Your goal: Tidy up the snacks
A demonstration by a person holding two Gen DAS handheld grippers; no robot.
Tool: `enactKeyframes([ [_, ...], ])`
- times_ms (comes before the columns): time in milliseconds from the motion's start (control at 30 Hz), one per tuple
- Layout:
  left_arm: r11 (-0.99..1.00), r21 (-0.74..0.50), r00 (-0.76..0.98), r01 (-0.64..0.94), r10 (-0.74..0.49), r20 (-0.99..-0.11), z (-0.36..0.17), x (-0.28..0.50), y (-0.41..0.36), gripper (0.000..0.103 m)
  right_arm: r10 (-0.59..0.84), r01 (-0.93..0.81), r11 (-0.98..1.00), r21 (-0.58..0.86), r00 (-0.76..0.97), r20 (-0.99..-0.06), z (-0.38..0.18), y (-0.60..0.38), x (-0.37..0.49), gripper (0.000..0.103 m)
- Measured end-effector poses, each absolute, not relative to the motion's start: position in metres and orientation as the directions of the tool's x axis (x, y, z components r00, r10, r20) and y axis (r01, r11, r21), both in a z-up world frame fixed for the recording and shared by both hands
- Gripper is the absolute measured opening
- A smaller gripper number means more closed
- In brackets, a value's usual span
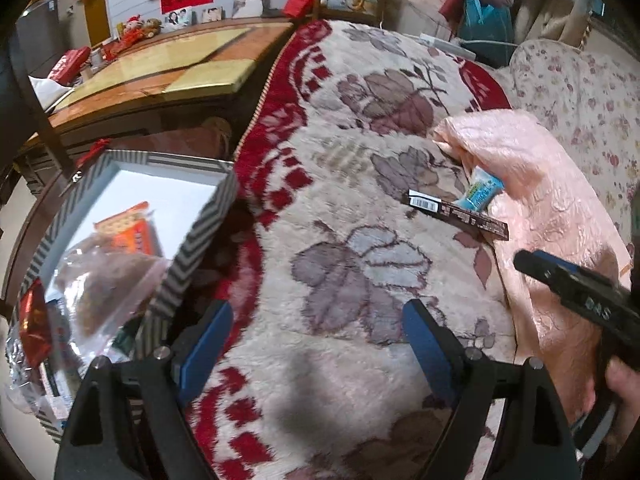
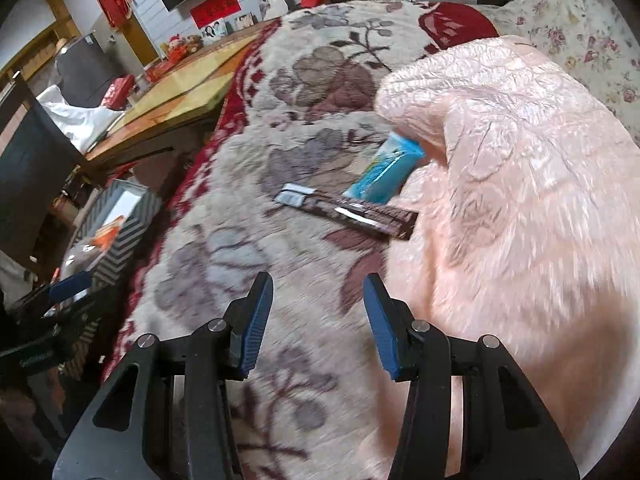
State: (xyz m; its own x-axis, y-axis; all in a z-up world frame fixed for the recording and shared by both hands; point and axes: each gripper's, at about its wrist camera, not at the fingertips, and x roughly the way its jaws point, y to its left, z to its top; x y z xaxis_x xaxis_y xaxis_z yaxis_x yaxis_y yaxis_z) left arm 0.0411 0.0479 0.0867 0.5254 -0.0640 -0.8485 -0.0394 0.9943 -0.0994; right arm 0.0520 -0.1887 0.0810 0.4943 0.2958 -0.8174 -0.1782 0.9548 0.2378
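**Two snacks left on the blanket, box off to your left**

Your left tongs (image 1: 316,344) stand spread wide over the flowered blanket (image 1: 360,160) with nothing between them. Your right tongs (image 2: 318,312) are partly spread and also empty, pointing down at the same blanket.

The dark chocolate bar (image 2: 352,216) lies flat on the blanket ahead of both tongs, barcode end toward the left. Just behind it, touching or nearly so, the blue snack packet (image 2: 384,172) sits tilted, its far end tucked under a fold of the pink quilt (image 2: 520,160). That quilt bulges up along the right side and crowds both snacks; its edge lies right against the near end of the bar.

The striped box (image 1: 192,236) stands beside the bed at your left, below the blanket's red border. It already holds an orange packet (image 1: 128,228), a clear bag of brown pieces (image 1: 104,292) and a red wrapper (image 1: 34,320). Its near wall rises between the left tongs and those contents.

A wooden counter (image 1: 160,68) with photos and red ornaments stands beyond the box.
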Motion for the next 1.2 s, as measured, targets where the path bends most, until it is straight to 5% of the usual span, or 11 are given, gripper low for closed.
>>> enactKeyframes([
  [433, 0.994, -0.097, 0.474, -0.047, -0.063, -0.878, 0.068, 0.057, 0.053, 0.088, 0.244, -0.231, 0.960, 0.157, 0.418, -0.875, 0.048, -0.168, 0.150, 0.047],
  [600, 0.992, -0.108, 0.467, -0.068, -0.064, -0.882, 0.062, 0.064, 0.061, 0.088, 0.409, -0.270, 0.897, 0.350, 0.206, -0.889, 0.023, -0.145, 0.126, 0.054],
  [767, 0.989, -0.127, 0.463, -0.074, -0.078, -0.883, 0.064, 0.070, 0.059, 0.088, 0.673, -0.276, 0.731, 0.624, 0.141, -0.726, 0.045, -0.132, 0.089, 0.055],
  [1200, 0.993, -0.109, 0.443, -0.052, -0.074, -0.893, 0.059, 0.067, 0.043, 0.088, 0.404, -0.441, 0.866, 0.236, 0.338, -0.850, 0.070, -0.126, 0.051, 0.055],
])
